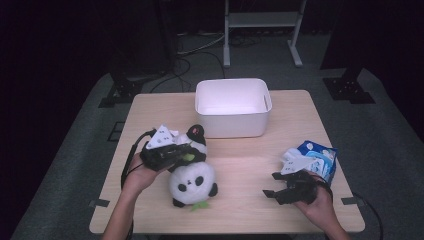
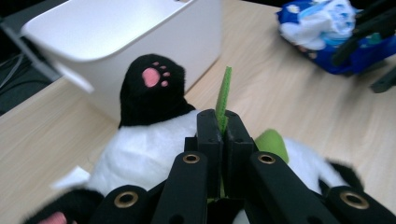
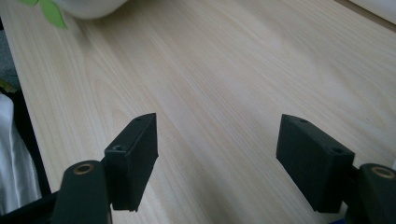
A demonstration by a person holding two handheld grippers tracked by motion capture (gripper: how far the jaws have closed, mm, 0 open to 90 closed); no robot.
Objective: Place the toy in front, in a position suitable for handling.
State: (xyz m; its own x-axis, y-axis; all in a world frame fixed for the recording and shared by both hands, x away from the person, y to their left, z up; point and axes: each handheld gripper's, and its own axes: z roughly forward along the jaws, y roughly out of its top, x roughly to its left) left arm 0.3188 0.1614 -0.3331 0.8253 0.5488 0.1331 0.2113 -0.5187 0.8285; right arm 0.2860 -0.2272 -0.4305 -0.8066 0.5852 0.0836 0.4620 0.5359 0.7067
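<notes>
A black-and-white panda plush (image 1: pixel 192 182) lies on the wooden table (image 1: pixel 250 175), left of centre, with one black paw (image 2: pixel 152 88) with pink pads pointing toward the bin. My left gripper (image 1: pixel 186 152) is at the plush's upper part. In the left gripper view, that left gripper (image 2: pixel 223 122) is shut on a thin green felt leaf (image 2: pixel 224 91) that sticks up between the jaws. My right gripper (image 1: pixel 270 184) rests near the front right edge. Its jaws stand wide apart over bare wood in the right gripper view (image 3: pixel 217 144).
A white plastic bin (image 1: pixel 232 117) stands at the back centre, just beyond the plush. A blue-and-white packet (image 1: pixel 317 157) lies at the right, touching the right hand's gripper. A second green leaf (image 1: pixel 200 205) pokes out under the plush near the front edge.
</notes>
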